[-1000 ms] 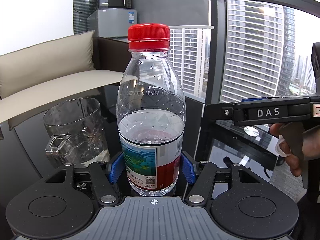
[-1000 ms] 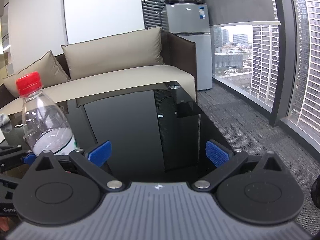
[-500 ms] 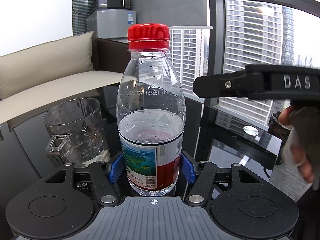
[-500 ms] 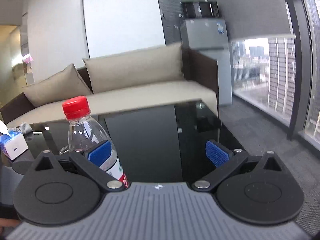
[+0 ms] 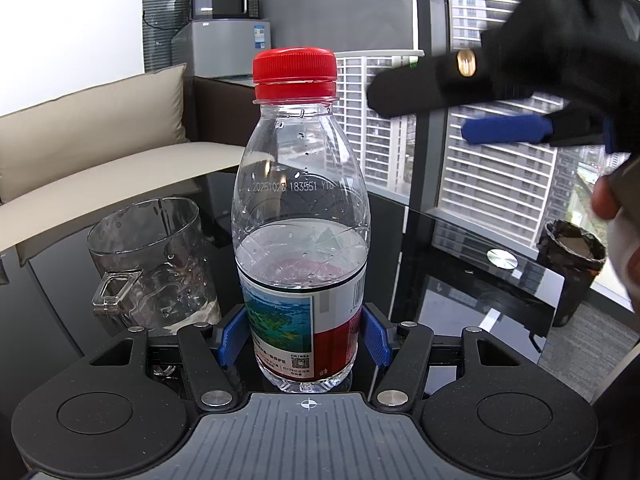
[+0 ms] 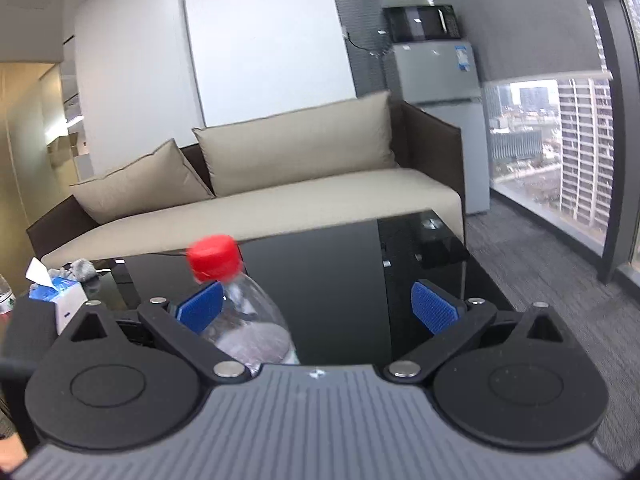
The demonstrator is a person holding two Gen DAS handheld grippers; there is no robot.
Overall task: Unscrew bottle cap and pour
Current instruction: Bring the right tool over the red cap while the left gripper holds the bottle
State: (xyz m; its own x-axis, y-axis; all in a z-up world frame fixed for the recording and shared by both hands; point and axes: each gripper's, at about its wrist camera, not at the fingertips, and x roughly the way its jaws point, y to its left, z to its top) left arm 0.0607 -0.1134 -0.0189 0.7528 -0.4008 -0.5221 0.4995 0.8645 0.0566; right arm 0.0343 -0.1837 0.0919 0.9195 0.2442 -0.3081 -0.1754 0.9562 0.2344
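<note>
A clear plastic water bottle [image 5: 300,216] with a red cap [image 5: 294,70], about half full, stands upright on the black glass table [image 5: 460,280]. My left gripper [image 5: 303,340] is shut on the bottle's labelled base. A clear plastic mug [image 5: 150,264] stands just left of the bottle. My right gripper [image 6: 316,308] is open; in the left wrist view it [image 5: 440,108] hovers at cap height to the right of the cap, apart from it. In the right wrist view the bottle [image 6: 244,320] and its cap [image 6: 214,258] sit by the left finger.
A beige sofa [image 6: 280,200] runs along the far side of the table. A tissue box [image 6: 60,300] sits at the table's left end. A black bin [image 5: 570,264] stands on the floor by the window. A small fridge with a microwave [image 6: 436,64] stands in the corner.
My right gripper has risen and swung towards the bottle cap; the bottle has moved from the far left of its view to beside its left finger. The left gripper and bottle have stayed still.
</note>
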